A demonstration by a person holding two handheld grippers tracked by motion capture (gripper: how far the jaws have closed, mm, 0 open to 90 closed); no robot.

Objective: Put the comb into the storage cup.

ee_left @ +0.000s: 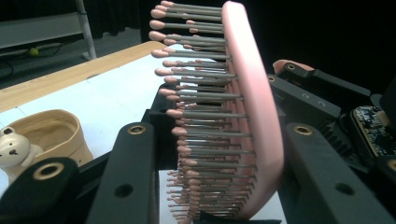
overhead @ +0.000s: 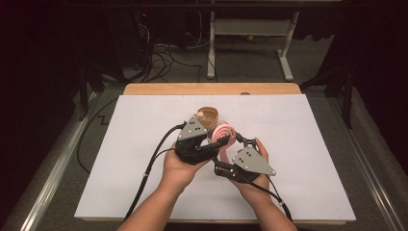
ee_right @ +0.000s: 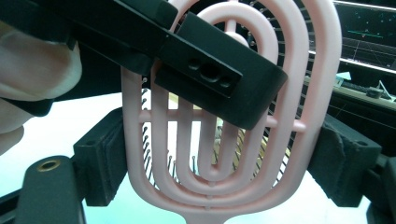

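A: Holding the pink hairbrush (overhead: 223, 135) up off the white desk (overhead: 308, 159) between both hands — that's where the work stands, I'd judge. It's in mid-air at the middle of the desk, just near of the tan cup (overhead: 208, 117).

B: Which claw has it?

A: The left claw (overhead: 222, 141) is clamped across the brush head, one jaw on the bristles and the other on the pink back. The right claw (overhead: 239, 138) stands narrow around the head's edges; its pads sit just beside the rim and I can't tell that they press.

B: So a handover?

A: Probably. The lift is done; what's left seems to be passing it across or setting it somewhere, perhaps the cup.

B: And the brush itself?

A: An oval, vented head of nested pink loops, with grey bristles (ee_left: 205, 95) tipped in pink. The cup has a small bear figure (ee_left: 13, 148) on its rim.
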